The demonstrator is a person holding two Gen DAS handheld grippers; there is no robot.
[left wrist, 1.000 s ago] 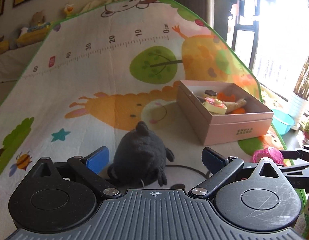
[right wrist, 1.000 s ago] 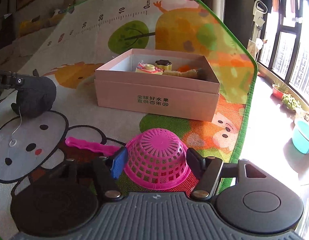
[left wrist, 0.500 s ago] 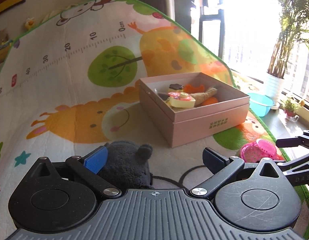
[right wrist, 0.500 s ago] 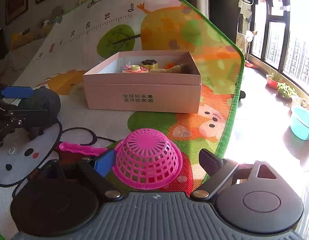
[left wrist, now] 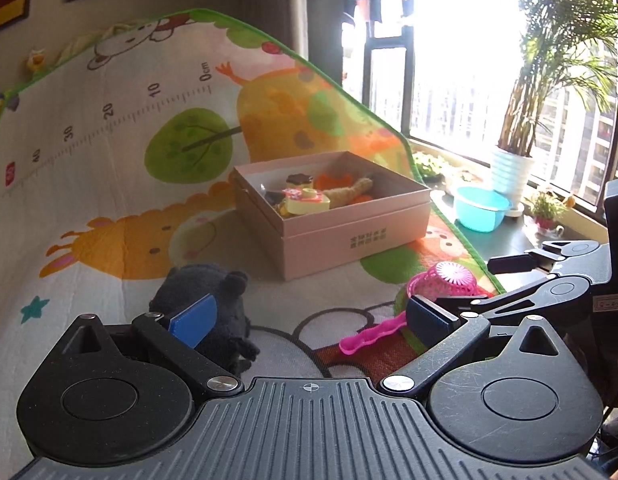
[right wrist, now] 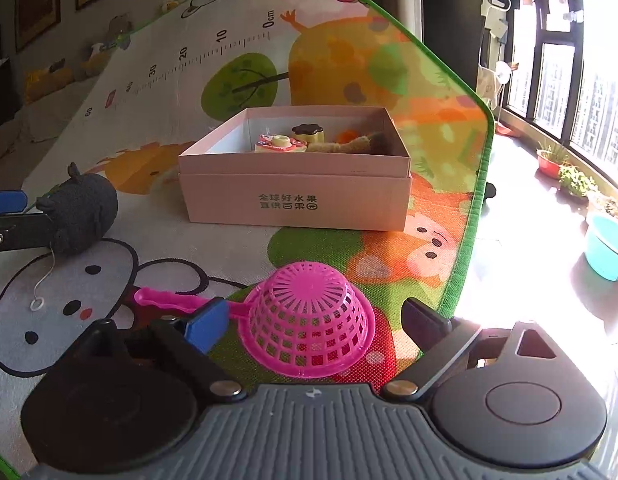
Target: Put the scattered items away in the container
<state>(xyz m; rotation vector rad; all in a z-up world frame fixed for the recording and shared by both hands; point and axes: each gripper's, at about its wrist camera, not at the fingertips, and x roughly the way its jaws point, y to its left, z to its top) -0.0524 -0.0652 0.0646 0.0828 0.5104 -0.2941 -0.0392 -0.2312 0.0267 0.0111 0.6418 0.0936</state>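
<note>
Two views cover the same stretch of cartoon play mat (right wrist: 157, 92), each catching something the other misses. From the right wrist, the right gripper (right wrist: 317, 322) stands with its fingers spread wide on either side of an upturned pink strainer (right wrist: 309, 316); neither pad presses on the mesh, though the blue pad sits close by the handle's root. The strainer's handle (right wrist: 169, 300) runs off to the left across the mat. Only this view shows the white cord and ring (right wrist: 39, 304) trailing from the black plush toy (right wrist: 83, 212), and the printed lettering on the front of the pink box (right wrist: 293, 204) read straight on.

From the left wrist, the left gripper (left wrist: 309, 316) is likewise released, its fingers wide apart. The plush (left wrist: 205, 292) lies on the mat behind the blue left pad, off to the left of the gap and not between the fingers. This view alone takes in the tall potted palm (left wrist: 513, 176) at the window, and it looks more steeply into the box (left wrist: 349, 236), where a yellow toy, an orange piece and a tan plush item lie. The strainer (left wrist: 445, 280) shows here small, on the mat near its green edge, with the right gripper's black linkage beside it. A turquoise basin (left wrist: 481, 208) sits on the floor beyond the mat in both views.
</note>
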